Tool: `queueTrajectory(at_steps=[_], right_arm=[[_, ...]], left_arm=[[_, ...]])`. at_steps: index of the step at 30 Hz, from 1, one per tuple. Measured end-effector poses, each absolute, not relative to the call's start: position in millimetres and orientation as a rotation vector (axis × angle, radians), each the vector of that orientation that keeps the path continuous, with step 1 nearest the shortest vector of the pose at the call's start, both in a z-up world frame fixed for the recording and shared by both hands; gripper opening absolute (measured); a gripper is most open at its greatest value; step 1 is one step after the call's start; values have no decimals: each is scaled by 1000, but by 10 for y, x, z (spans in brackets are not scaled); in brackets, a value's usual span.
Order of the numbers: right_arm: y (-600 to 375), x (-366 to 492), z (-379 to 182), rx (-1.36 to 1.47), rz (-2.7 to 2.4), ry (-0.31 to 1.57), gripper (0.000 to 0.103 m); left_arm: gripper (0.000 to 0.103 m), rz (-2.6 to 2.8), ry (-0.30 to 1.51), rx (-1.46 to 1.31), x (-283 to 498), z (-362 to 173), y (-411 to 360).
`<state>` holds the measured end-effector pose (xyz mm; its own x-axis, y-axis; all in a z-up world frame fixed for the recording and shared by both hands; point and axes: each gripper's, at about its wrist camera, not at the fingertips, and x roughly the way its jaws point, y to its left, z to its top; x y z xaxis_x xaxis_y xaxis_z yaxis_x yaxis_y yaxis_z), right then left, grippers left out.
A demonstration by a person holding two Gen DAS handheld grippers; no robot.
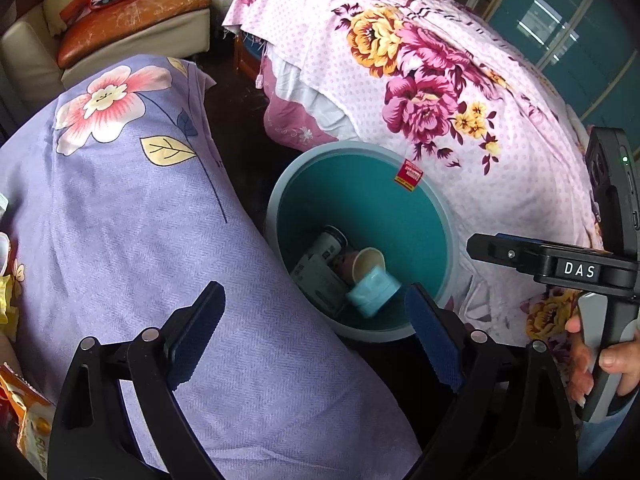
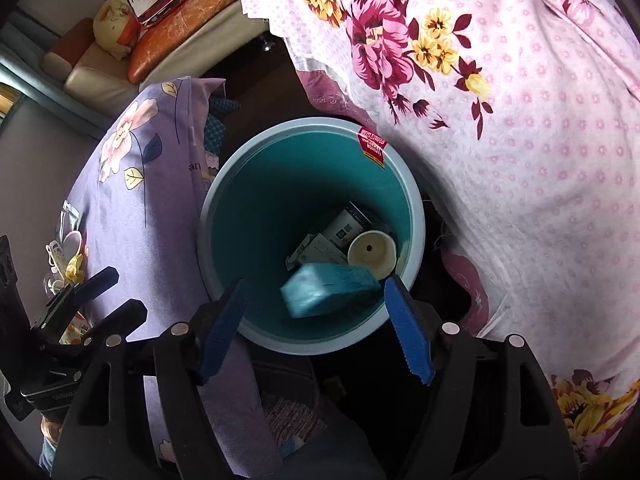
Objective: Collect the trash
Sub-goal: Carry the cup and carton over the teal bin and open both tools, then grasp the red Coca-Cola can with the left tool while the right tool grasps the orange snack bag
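Observation:
A teal trash bin (image 1: 360, 148) (image 2: 312, 124) stands on the floor between two cloth-covered surfaces. Inside lie a paper cup (image 1: 368, 262) (image 2: 372, 254) and grey cartons (image 1: 320, 260) (image 2: 344, 228). A teal box (image 2: 332, 288) (image 1: 374, 290) shows blurred inside the bin, just past my right gripper (image 2: 316, 328), whose blue pads stand apart from it, open. My left gripper (image 1: 316, 336) (image 2: 120, 292) is open and empty, over the purple cloth's edge beside the bin. Snack wrappers (image 1: 24, 420) (image 2: 68, 256) lie on the purple cloth.
The purple floral cloth (image 1: 140, 220) is left of the bin, the pink floral cloth (image 1: 460, 80) right of it. A sofa with an orange cushion (image 1: 132, 20) stands behind. A hand (image 1: 608, 360) holds the right tool's handle at the left wrist view's right edge.

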<state>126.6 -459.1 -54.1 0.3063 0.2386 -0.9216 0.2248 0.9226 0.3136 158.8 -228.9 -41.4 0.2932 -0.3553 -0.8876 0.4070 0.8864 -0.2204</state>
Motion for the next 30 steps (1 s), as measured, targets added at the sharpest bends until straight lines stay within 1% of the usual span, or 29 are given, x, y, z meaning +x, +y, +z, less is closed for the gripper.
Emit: queueTrajectory(at_steps=[1,5,22,30], right_arm=[[-4572,1261,-519,418,5,1269,74],[-4479,1249,-440,396,6,1276,77],[-3535,1151,42,257,99,1245,78],[-2772,1132,141,171,195,1268,79]], left_arm=[[92,-505,1165,43,1580,-398,-2246],[92,-491,1152,16,1528,-321,-2053],[93,-389,1056,-51,1134,79,-890],[93,-324,1004,-71,936,257,-182]])
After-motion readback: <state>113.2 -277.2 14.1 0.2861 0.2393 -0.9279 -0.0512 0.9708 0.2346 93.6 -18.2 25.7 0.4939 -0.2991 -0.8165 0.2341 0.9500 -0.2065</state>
